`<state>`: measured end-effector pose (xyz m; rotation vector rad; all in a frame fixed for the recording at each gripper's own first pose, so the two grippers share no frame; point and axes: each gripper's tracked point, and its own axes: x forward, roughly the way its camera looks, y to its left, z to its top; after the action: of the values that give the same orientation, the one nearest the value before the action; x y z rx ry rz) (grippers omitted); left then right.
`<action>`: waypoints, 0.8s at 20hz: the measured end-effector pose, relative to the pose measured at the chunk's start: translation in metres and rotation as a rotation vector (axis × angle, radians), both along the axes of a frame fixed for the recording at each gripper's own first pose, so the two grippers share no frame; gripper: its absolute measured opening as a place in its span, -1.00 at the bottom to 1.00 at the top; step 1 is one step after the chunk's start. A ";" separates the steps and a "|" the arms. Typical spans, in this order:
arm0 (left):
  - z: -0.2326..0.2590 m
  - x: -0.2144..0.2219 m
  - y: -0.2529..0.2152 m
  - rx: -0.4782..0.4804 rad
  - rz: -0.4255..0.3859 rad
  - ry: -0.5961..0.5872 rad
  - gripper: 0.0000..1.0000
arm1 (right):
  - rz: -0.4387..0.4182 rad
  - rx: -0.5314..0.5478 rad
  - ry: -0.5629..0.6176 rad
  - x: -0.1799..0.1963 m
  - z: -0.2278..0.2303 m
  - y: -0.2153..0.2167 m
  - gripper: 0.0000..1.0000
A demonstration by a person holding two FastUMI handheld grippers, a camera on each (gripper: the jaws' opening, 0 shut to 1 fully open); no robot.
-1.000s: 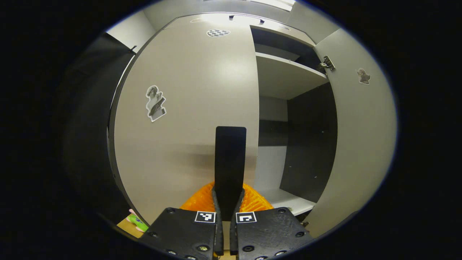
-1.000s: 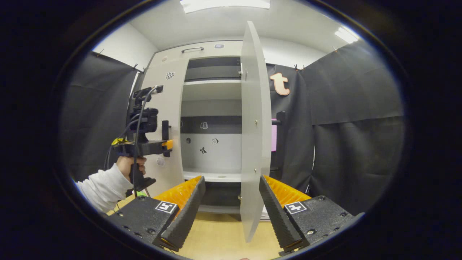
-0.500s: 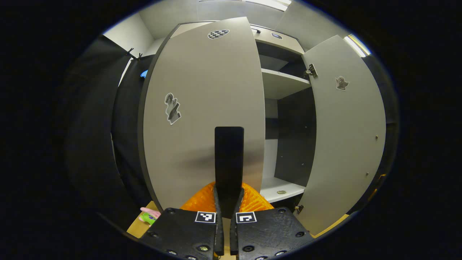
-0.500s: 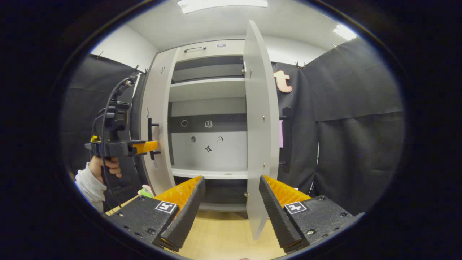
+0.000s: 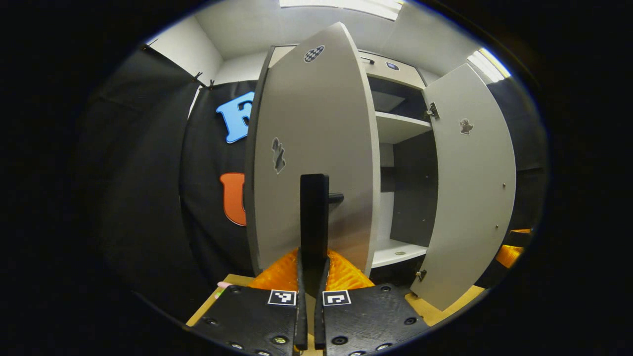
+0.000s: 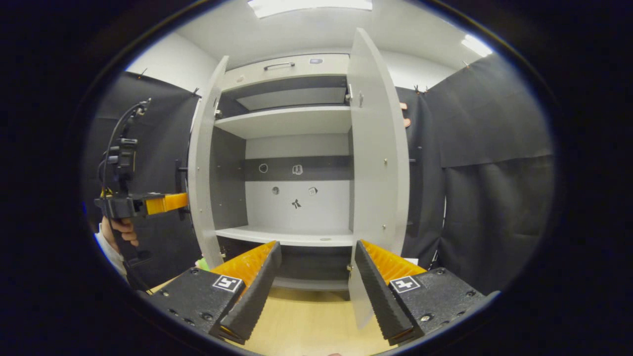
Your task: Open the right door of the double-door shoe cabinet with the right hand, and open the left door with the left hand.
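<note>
In the left gripper view, the left gripper (image 5: 310,277) sits at 6 o'clock with its fingers clamped on the black handle (image 5: 314,217) of the left door (image 5: 316,148), which rises from between them toward the centre. That door stands swung well out from the shoe cabinet (image 5: 395,128), its outer face with two stickers toward the camera. Past its free edge, at 3 o'clock, the cabinet's shelves show, and beyond them the right door (image 5: 474,188) hangs wide open on its hinges.

In the right gripper view, the right gripper (image 6: 316,277) is at 6 o'clock with its fingers spread apart and nothing between them, above the pale wooden floor (image 6: 306,331). The right door's lower edge hangs just beside its right finger, at about 5 o'clock. Farther off, at 9 o'clock, a person's hand (image 6: 121,232) holds the left gripper against the left door's handle. Straight ahead the cabinet interior lies exposed, both doors angled outward, small stickers on the back panel.

Both doors look open, so the task seems nearly done. The risk I judge is in the left pull: the handle is narrow, and if the hand's arc does not follow the hinge's arc, the fingers could twist on it or slide off. Pulling too far could strain the hinges or drive the door into the black cloth wall (image 5: 148,173) behind it. The free right gripper could also bump the right door's edge and nudge it back.
</note>
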<state>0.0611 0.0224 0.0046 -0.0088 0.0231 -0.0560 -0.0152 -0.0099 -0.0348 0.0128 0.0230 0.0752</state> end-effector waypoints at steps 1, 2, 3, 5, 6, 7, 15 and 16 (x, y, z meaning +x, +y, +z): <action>0.000 -0.005 0.009 0.004 0.014 0.001 -0.90 | 0.005 -0.002 0.000 0.002 0.000 0.003 0.87; 0.000 -0.008 0.017 0.002 0.026 0.002 -0.90 | 0.011 -0.002 -0.001 0.003 0.000 0.005 0.90; 0.000 -0.012 0.024 -0.005 0.034 0.000 -0.90 | 0.017 -0.002 -0.004 0.004 0.001 0.009 0.90; 0.000 -0.015 0.040 -0.011 0.056 -0.001 -0.92 | 0.025 -0.005 -0.006 0.006 0.000 0.014 0.90; -0.001 -0.016 0.048 -0.004 0.066 -0.007 -0.92 | 0.027 -0.005 -0.005 0.007 -0.002 0.015 0.87; -0.005 -0.016 0.054 0.000 0.072 -0.004 -0.92 | 0.028 -0.006 -0.004 0.008 -0.002 0.016 0.87; -0.008 -0.015 0.103 -0.027 0.081 -0.007 -1.00 | 0.026 -0.004 0.001 0.018 -0.006 0.021 0.87; -0.008 -0.016 0.105 -0.017 0.069 -0.008 -1.00 | 0.027 -0.004 0.003 0.018 -0.006 0.023 0.87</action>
<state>0.0456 0.1275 -0.0035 -0.0267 0.0143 0.0127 0.0031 0.0127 -0.0413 0.0090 0.0264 0.1026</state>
